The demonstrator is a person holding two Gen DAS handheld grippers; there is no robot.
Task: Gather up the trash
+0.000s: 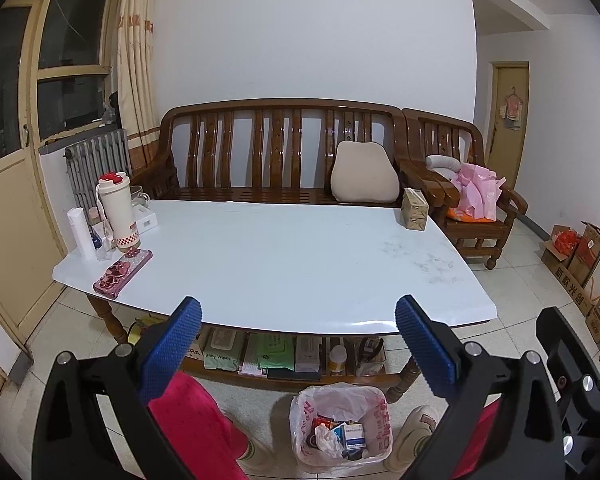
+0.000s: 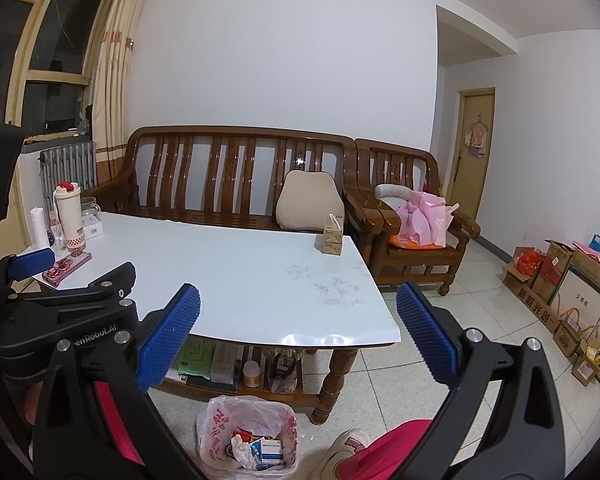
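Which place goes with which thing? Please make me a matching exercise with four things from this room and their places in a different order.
Things:
1. trash bin
2. small cardboard box
3. pink plastic bag
4. white bottle with red lid

Places:
A. far right corner of the table
B. on the floor, in front of the table
C. left end of the table
D. on the armchair seat

Pairs: 1-B, 2-A, 3-D, 4-C
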